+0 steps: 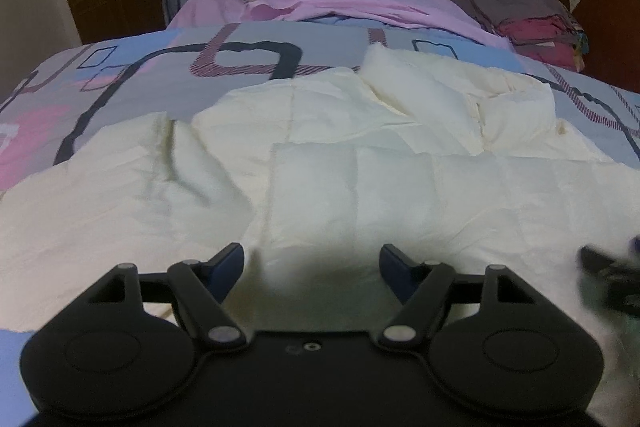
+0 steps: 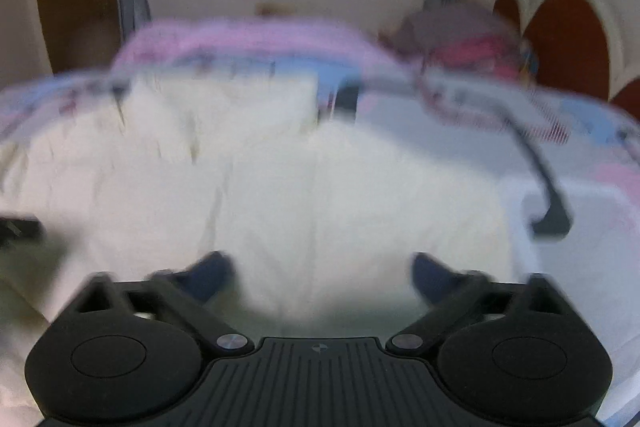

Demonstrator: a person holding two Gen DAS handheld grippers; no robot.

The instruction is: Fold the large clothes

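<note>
A large cream quilted garment point(image 1: 320, 167) lies spread across the bed, with a sleeve folded over it at the upper right point(image 1: 420, 95). My left gripper point(image 1: 312, 259) is open and empty, low over the near part of the garment. In the blurred right wrist view the same garment point(image 2: 300, 179) fills the middle. My right gripper point(image 2: 324, 269) is open and empty just above it. The right gripper shows as a dark blur at the right edge of the left wrist view point(image 1: 612, 275).
The bed has a grey, blue and pink patterned cover point(image 1: 132, 67). A pink blanket point(image 1: 320, 3) lies at the far end. Folded clothes point(image 1: 536, 23) are stacked at the far right by a brown headboard point(image 1: 608, 27). A window and curtains are behind.
</note>
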